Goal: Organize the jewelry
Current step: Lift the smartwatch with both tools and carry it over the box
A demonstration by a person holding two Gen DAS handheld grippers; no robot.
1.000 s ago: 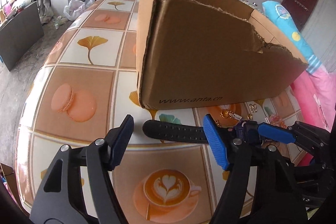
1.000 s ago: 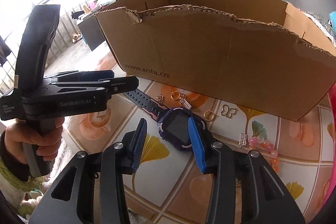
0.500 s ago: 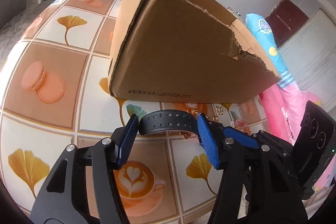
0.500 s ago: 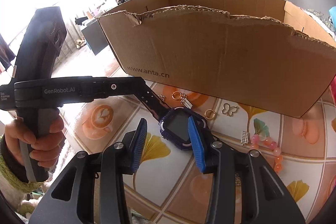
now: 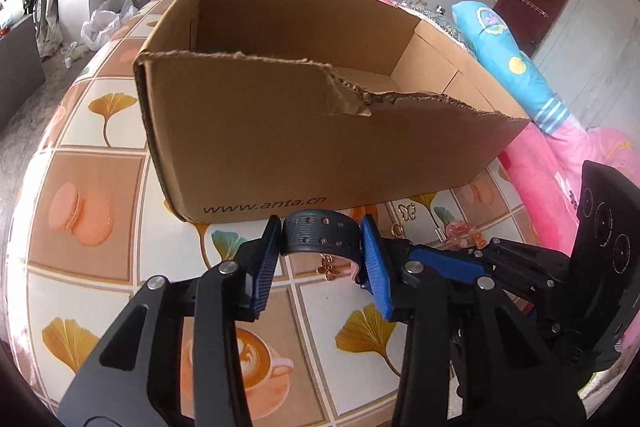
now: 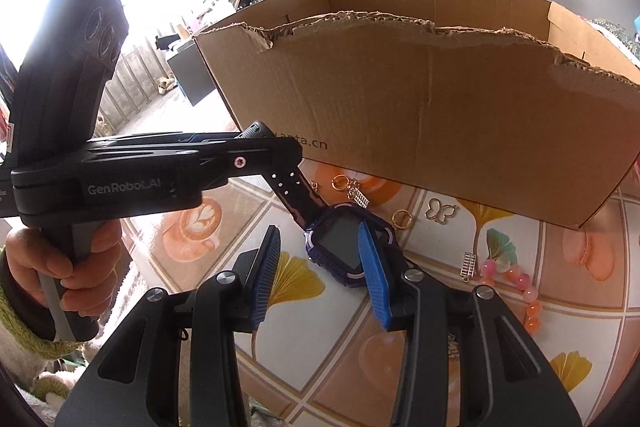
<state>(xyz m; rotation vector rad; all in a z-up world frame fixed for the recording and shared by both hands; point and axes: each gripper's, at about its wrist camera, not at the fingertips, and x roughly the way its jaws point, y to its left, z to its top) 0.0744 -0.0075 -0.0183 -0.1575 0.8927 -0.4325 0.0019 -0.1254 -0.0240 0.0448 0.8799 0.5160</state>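
Watch [image 6: 347, 247] lies on the surface just in front of the cardboard box [image 5: 280, 131], strap running along the box's near wall | your left gripper [image 5: 320, 255] is nearer the strap [image 5: 320, 237]: jaws closing, strap between them | your right gripper [image 6: 320, 267]: jaws partly open astride the watch body, not visibly pressing it.
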